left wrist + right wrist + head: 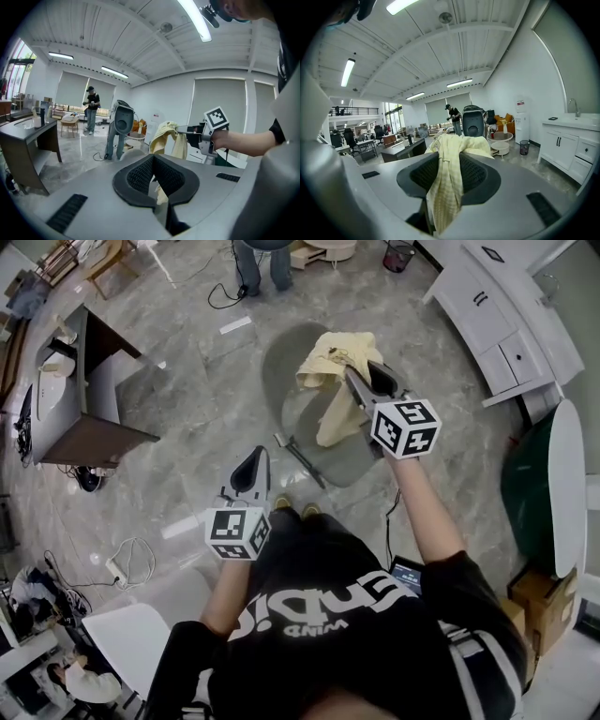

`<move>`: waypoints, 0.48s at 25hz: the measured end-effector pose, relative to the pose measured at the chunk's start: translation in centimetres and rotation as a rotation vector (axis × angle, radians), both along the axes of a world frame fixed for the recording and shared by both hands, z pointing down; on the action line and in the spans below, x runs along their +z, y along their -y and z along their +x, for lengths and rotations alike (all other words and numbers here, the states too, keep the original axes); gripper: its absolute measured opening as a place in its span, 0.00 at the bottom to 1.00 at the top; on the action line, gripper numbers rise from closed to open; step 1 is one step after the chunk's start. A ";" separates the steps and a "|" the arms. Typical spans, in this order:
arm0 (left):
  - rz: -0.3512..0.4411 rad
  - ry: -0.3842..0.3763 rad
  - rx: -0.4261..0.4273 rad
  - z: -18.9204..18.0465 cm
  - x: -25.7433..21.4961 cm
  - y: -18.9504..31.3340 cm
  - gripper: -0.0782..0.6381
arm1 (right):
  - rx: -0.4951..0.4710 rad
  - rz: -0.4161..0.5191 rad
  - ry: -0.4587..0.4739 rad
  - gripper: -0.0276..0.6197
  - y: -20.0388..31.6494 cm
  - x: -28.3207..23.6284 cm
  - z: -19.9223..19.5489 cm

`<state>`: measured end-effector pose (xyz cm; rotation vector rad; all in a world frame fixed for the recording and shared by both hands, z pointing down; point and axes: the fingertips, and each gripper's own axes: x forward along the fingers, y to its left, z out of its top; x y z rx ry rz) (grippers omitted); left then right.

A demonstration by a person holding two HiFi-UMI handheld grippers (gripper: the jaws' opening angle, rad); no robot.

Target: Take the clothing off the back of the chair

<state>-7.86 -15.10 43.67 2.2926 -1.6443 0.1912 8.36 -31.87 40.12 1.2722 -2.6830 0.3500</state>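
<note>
A pale yellow garment (333, 371) hangs from my right gripper (353, 373), which is shut on it, above the grey chair (286, 362). In the right gripper view the cloth (447, 183) is pinched between the jaws and drapes down over them, with the chair's back (472, 123) beyond it. From the left gripper view, the garment (164, 136) dangles to the right of the chair (121, 123) and does not touch it. My left gripper (259, 457) is lower and to the left, near the person's body. Its jaws (154, 164) are shut with nothing in them.
A dark desk (89, 413) stands at the left and white cabinets (506, 324) at the upper right. A person in jeans (262, 263) stands beyond the chair. Cables (122, 563) lie on the floor and a white seat (131, 634) is at the lower left. A cardboard box (539, 606) sits at the right.
</note>
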 end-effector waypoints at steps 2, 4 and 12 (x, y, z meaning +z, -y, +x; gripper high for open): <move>-0.003 0.001 0.001 -0.1 -0.1 -1.3 0.13 | 0.013 -0.010 0.007 0.25 -1.6 0.3 0.4; -0.001 0.007 0.006 -0.1 -0.1 -2.5 0.13 | 0.027 -0.013 0.014 0.25 -3.2 0.4 1.0; 0.029 0.010 0.049 -0.8 0.2 -8.2 0.13 | 0.079 0.011 0.006 0.25 -11.3 0.8 2.0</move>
